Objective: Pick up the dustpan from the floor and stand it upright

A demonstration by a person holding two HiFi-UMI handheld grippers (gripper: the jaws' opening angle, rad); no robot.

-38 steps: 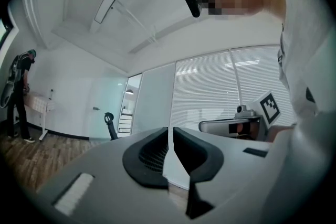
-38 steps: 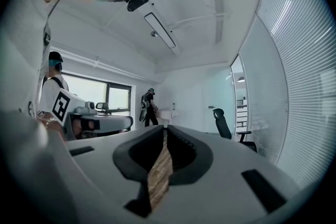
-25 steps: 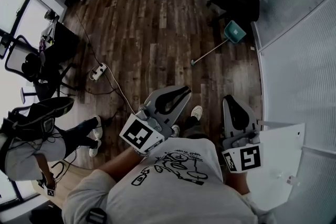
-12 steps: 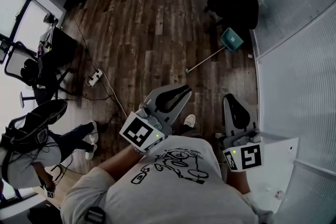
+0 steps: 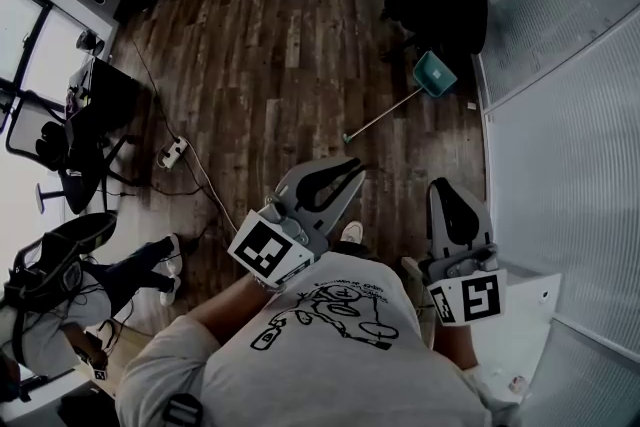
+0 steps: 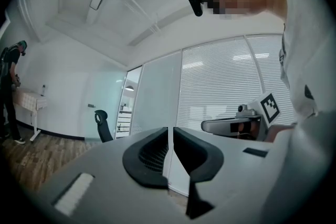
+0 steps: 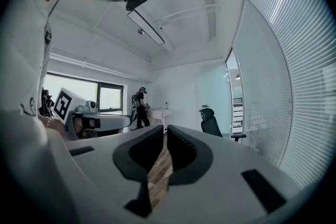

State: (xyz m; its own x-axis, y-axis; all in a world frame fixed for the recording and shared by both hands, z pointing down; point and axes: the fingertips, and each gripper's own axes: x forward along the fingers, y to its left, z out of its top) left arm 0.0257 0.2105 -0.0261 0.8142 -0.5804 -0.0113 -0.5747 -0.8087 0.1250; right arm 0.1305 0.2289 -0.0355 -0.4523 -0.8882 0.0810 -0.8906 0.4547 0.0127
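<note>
Teal long-handled dustpan [image 5: 435,73] flat on wooden floor [image 5: 280,45] well ahead beside black office chair [image 5: 445,10], handle end angled back toward left claw [image 5: 350,172], nearer it than right claw [image 5: 447,188]; both claws closed, nothing between jaws, held at chest, so left-hand reach judged shorter.
</note>
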